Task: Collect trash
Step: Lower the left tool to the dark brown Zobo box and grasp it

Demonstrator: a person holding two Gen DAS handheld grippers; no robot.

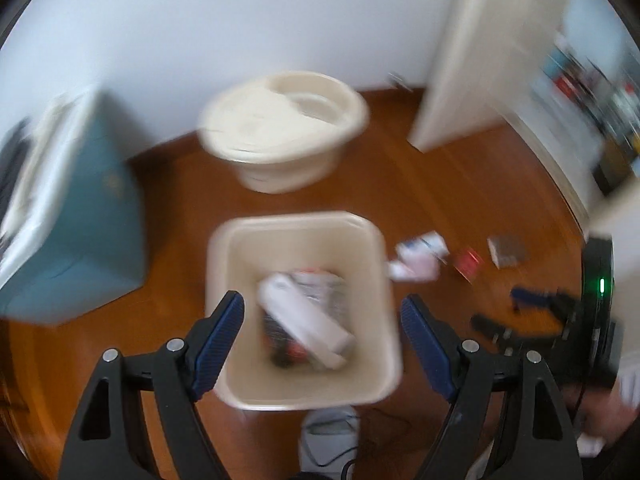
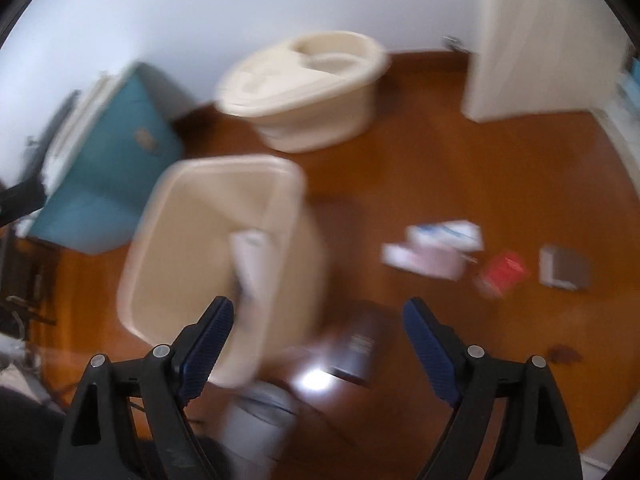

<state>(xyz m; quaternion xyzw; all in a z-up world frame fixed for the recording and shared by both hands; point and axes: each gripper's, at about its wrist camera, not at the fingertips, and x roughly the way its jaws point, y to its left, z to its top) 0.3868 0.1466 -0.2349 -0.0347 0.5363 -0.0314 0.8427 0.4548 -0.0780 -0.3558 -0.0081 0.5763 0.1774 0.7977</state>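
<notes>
Both the left gripper (image 1: 322, 312) and right gripper (image 2: 318, 316) hang with fingers apart and empty, likely freed for the next pickup. The open bin (image 1: 224, 248) holds a white tube (image 1: 304, 316) over some wrappers. On the floor (image 1: 440, 184) beside it lie seemingly three scraps: crumpled paper (image 1: 420, 256), a red packet (image 1: 468, 262), a brown card (image 1: 508, 250)

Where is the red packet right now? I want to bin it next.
The red packet lies on the wooden floor to the right of the bin in both views, between the white wrappers and a grey-brown box.
</notes>
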